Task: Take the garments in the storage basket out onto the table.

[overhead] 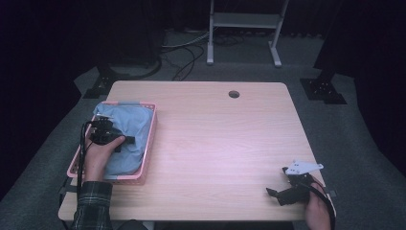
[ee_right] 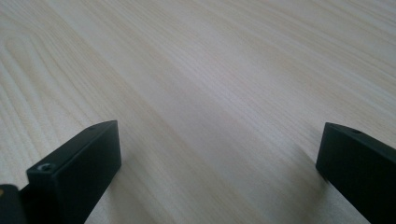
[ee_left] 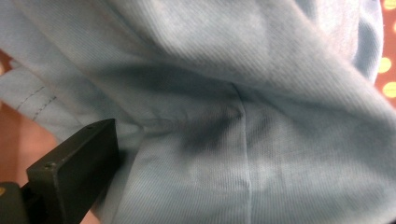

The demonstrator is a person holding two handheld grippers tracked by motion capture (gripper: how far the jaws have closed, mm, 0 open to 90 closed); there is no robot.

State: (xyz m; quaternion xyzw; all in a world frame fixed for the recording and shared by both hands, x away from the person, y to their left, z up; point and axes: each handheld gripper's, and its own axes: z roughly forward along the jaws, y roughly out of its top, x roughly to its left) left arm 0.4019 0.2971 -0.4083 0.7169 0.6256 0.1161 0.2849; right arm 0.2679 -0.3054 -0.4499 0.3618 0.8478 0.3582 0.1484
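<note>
A light blue cloth (overhead: pixel 130 123) lies bunched in a pink basket (overhead: pixel 150 139) at the table's left. My left gripper (overhead: pixel 119 139) rests down on the cloth inside the basket, held by a hand in a plaid sleeve. In the left gripper view the cloth (ee_left: pixel 233 93) hangs close over the gripper (ee_left: pixel 219 158); one black jaw shows at the lower left in its wide position and folds cover the other. My right gripper (overhead: pixel 274 193) sits low at the table's front right corner. In the right gripper view the gripper (ee_right: pixel 219 154) is open over bare wood, with nothing between its jaws.
The wooden table (overhead: pixel 220 139) has a round cable hole (overhead: pixel 233 94) near its far edge. A white stand (overhead: pixel 243 28) and cables lie on the dark floor beyond. The basket's perforated pink wall (ee_left: pixel 386 70) shows at the right edge of the left gripper view.
</note>
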